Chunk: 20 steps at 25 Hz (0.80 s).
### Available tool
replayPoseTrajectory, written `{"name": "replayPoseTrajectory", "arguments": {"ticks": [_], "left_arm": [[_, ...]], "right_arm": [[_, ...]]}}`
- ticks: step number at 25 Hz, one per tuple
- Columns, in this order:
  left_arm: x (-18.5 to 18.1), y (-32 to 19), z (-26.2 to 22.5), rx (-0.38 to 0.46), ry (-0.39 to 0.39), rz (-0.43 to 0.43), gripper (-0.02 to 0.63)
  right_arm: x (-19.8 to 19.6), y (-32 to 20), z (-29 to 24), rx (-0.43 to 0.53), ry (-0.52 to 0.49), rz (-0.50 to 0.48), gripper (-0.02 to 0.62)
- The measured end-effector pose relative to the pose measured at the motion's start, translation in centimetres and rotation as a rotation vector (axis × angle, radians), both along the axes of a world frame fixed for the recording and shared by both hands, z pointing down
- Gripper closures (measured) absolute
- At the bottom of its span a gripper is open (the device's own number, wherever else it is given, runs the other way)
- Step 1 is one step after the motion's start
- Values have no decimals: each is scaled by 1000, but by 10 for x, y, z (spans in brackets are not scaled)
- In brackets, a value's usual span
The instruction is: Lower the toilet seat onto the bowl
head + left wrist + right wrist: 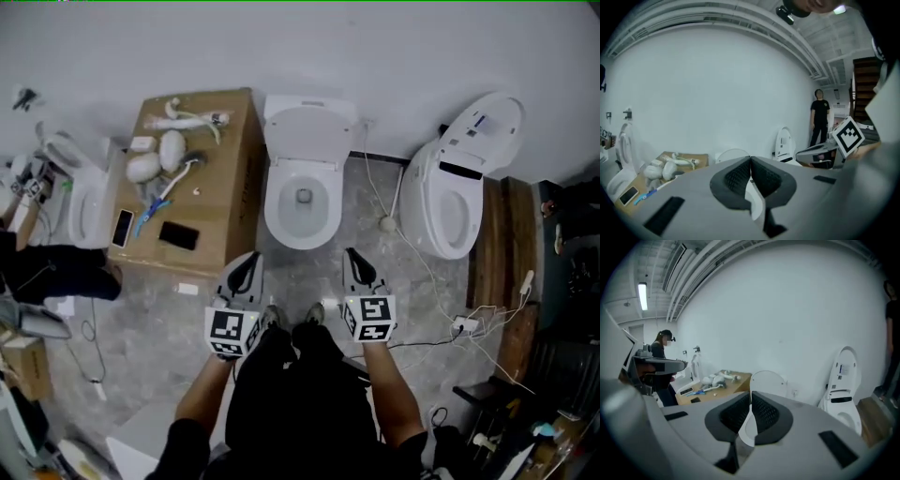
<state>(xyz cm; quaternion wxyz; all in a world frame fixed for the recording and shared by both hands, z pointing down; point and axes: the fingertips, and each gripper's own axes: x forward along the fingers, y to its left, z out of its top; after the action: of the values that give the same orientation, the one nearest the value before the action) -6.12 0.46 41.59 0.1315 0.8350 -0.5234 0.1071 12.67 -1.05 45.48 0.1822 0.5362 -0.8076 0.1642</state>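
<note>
Both claws are pressed together and empty: left gripper [246, 267] and right gripper [357, 265] hang on the near side of the bowl [277, 225]. Toilet seat [309, 131] stands raised against the far wall. It's stiff, light, slick plastic, I'd judge, so I'd take its free top edge.

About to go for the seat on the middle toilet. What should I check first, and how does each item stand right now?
1. Left claw empty: ok, its jaws are together on nothing.
2. Right claw empty: ok, likewise.
3. Claws opened for a grasp: not ok, both are shut.
4. Raised panel upright against the wall: ok.
5. Seat raised with that panel rather than already down: cannot tell.
6. Bowl rim free of objects: ok.
</note>
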Motion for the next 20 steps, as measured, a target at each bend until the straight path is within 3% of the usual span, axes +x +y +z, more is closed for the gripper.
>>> {"name": "replayPoseTrajectory", "arguments": {"ticks": [6,15,20], "left_arm": [[-11,33,-89,186,36,-1,581],[-26,57,-120,188,116,-20,581],[-31,57,-134,228,104,-25,581]], "right_arm": [[-15,40,-80,117,-71,43,566],[-28,90,-148,235,-122,82,566],[-34,88,-162,268,-125,93,571]]}}
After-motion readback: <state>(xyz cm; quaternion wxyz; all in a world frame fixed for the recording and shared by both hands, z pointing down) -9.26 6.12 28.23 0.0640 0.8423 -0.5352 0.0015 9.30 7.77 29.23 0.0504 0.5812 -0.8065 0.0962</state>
